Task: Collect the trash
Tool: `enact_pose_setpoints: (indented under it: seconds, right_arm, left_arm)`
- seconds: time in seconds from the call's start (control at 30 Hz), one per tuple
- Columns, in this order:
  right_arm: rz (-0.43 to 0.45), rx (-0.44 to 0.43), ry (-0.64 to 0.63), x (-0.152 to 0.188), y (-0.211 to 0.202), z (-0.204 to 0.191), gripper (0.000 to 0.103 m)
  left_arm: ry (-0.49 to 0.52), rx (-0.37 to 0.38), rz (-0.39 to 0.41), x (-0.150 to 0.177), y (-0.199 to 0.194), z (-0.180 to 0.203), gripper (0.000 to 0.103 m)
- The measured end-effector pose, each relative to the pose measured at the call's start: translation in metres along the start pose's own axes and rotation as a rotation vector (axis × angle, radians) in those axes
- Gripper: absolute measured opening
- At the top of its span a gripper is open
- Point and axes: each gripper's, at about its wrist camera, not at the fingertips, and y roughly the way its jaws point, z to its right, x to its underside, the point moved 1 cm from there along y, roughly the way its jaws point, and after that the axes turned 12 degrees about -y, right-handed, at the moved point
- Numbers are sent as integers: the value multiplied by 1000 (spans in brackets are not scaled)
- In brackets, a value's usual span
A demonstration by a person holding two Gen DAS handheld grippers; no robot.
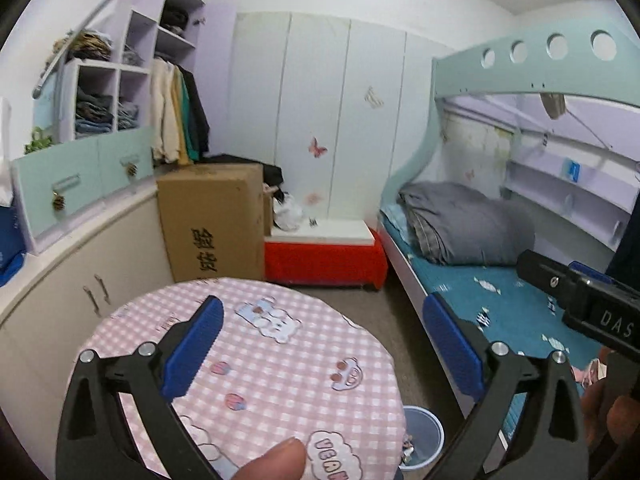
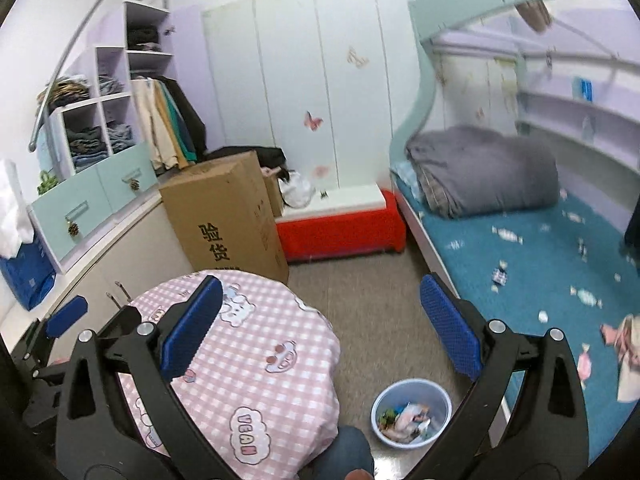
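Observation:
A small blue trash bin (image 2: 412,412) stands on the floor between the round table and the bed, holding crumpled wrappers (image 2: 408,418). It shows partly in the left wrist view (image 1: 422,436). A small wrapper (image 2: 500,275) lies on the teal bed sheet. My left gripper (image 1: 324,344) is open and empty above the pink checked table (image 1: 280,380). My right gripper (image 2: 320,328) is open and empty, high over the table edge and floor. The right gripper's body shows at the right of the left wrist view (image 1: 580,304).
A cardboard box (image 2: 228,216) and a red-based bench (image 2: 340,228) stand behind the table. A bunk bed with a folded grey quilt (image 2: 480,172) runs along the right. Cabinets and shelves with clothes (image 2: 100,136) line the left. Grey floor (image 2: 372,312) lies between.

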Motion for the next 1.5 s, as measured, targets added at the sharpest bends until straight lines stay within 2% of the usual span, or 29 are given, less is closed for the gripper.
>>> enact_pose_setpoints:
  seconds: [0.43, 1.5]
  right_arm:
    - [105, 5, -103, -18, -40, -44, 97]
    - [138, 7, -115, -22, -57, -55, 97]
  left_arm:
    - [-52, -57, 112, -16, -51, -22, 98]
    - [-59, -82, 159, -23, -76, -25, 98]
